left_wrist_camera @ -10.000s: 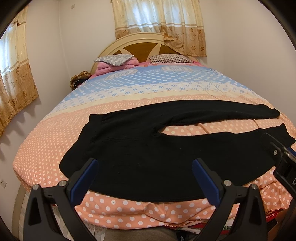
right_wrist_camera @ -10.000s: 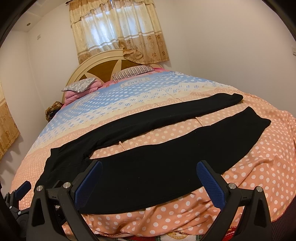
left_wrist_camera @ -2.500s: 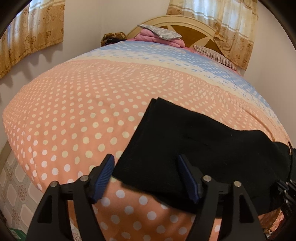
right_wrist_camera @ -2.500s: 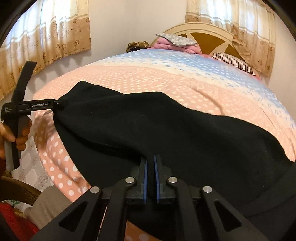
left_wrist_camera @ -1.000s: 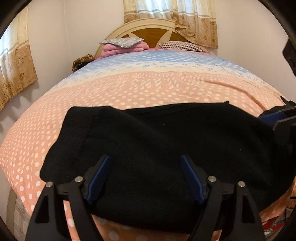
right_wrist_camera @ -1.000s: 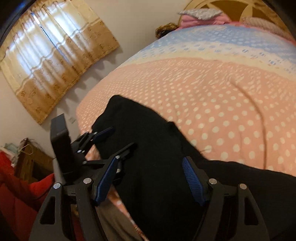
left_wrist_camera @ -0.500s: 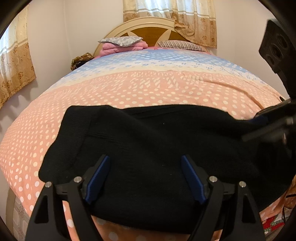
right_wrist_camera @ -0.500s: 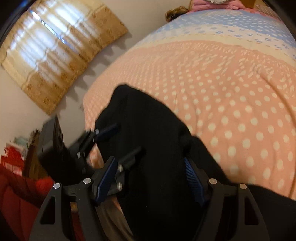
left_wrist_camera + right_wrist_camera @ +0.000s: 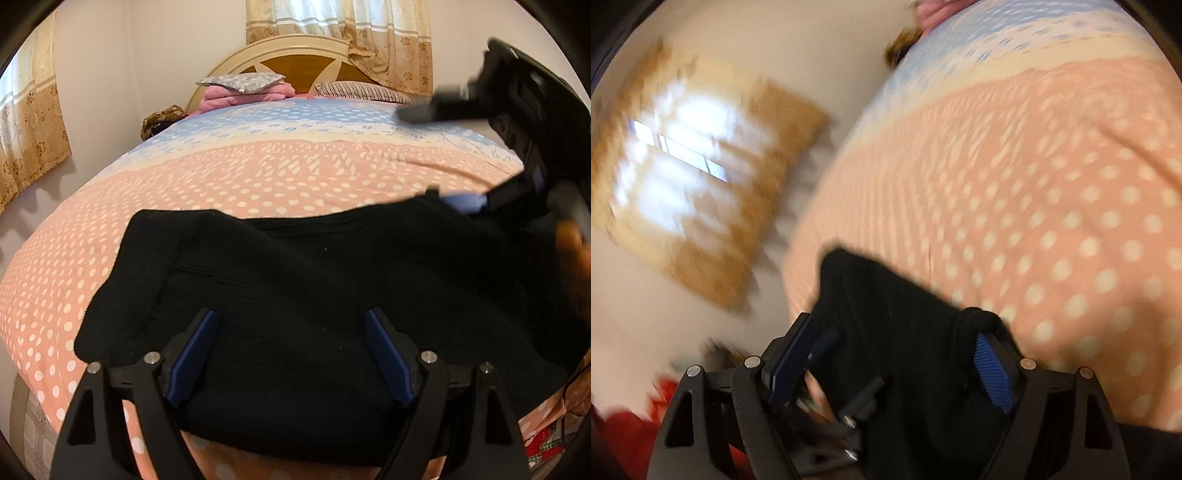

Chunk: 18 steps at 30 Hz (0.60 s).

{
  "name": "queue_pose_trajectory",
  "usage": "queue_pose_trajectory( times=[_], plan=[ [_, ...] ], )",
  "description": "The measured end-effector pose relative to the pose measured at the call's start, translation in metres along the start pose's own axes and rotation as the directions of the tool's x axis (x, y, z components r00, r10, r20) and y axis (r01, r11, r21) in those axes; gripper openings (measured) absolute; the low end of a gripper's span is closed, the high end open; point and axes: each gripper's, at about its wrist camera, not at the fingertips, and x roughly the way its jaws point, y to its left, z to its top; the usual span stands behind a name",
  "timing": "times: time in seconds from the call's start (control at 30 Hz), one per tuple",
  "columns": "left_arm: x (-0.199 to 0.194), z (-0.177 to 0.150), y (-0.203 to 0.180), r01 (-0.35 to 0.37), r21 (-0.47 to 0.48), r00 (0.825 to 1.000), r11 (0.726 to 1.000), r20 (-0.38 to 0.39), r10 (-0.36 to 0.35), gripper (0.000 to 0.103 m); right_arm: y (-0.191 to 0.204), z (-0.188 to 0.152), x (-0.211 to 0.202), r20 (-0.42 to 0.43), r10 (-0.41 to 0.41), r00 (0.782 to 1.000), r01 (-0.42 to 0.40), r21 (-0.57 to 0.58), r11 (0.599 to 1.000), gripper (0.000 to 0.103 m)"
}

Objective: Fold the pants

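The black pants (image 9: 325, 295) lie folded into a broad band on the peach dotted bedspread (image 9: 258, 177), near the bed's front edge. My left gripper (image 9: 295, 354) hovers open over their near edge, and its pads touch no cloth. At the right of the left wrist view my right gripper (image 9: 430, 157) shows blurred, one blue pad at the band's far right corner. The right wrist view is smeared by motion. There the right gripper (image 9: 892, 362) has its jaws opening, with the pants' end (image 9: 886, 302) lying loose between them and a bunched corner by the right pad. Parts of the left gripper (image 9: 860, 397) show underneath.
Pillows (image 9: 243, 79) and a pink folded blanket (image 9: 240, 98) lie at the wooden headboard (image 9: 295, 66). Curtained windows (image 9: 694, 162) hang on the left wall and behind the bed. Something red (image 9: 631, 432) sits low beside the bed. A person's hand (image 9: 576, 254) holds the right gripper.
The right gripper has rolled and swung, rising at the right of the left wrist view, and its jaws have spread wider. The left gripper and the pants have stayed put.
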Motion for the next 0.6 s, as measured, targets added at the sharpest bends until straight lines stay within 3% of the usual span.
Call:
queue_pose_trajectory(
  times=[0.07,0.13,0.17,0.2,0.23,0.27,0.33,0.37,0.47,0.53,0.6],
  plan=[
    [0.000,0.000,0.000,0.000,0.004,1.000,1.000,-0.002,0.000,0.085,-0.015,0.011,-0.016,0.048,0.059,0.997,-0.064,0.094,0.994,0.082],
    [0.000,-0.001,0.000,0.004,0.006,1.000,1.000,0.000,-0.004,0.085,-0.039,0.018,-0.025,0.072,0.138,0.988,-0.151,0.216,0.965,0.070],
    [0.001,-0.002,-0.001,0.002,0.010,1.000,1.000,0.001,-0.002,0.085,-0.050,0.020,-0.026,0.066,0.153,0.986,-0.166,0.262,0.951,0.057],
    [0.000,-0.002,-0.002,0.000,0.018,1.000,1.000,0.005,0.000,0.085,-0.059,0.021,-0.028,0.063,0.148,0.987,-0.159,0.289,0.944,0.036],
    [0.000,-0.003,-0.002,-0.002,0.022,1.000,1.000,0.006,0.002,0.085,-0.064,0.022,-0.037,0.093,0.091,0.992,-0.114,0.284,0.952,0.031],
    [0.000,-0.002,-0.003,-0.002,0.022,1.000,1.000,0.004,0.002,0.085,-0.071,0.025,-0.050,0.133,0.040,0.990,-0.077,0.286,0.955,0.028],
    [-0.001,-0.002,-0.003,0.000,0.021,1.000,1.000,0.004,0.000,0.086,-0.078,0.027,-0.073,0.190,0.042,0.981,-0.103,0.323,0.941,0.029],
    [-0.002,-0.002,-0.003,0.008,0.020,1.000,1.000,0.008,-0.008,0.086,-0.074,0.026,-0.084,0.201,0.011,0.979,-0.074,0.312,0.947,0.031],
    [-0.007,0.004,0.000,0.033,0.011,0.999,0.999,0.017,-0.033,0.085,-0.044,0.012,-0.104,0.183,-0.142,0.973,0.102,0.209,0.973,0.039],
    [-0.018,0.014,0.000,0.062,0.010,0.996,0.998,0.057,-0.063,0.085,-0.029,-0.005,-0.121,0.208,-0.228,0.951,0.194,0.172,0.966,0.040],
    [-0.031,0.028,-0.005,0.080,0.017,0.988,0.997,0.130,-0.082,0.086,-0.022,-0.022,-0.148,0.275,-0.327,0.904,0.292,0.161,0.943,0.041]
  ],
)
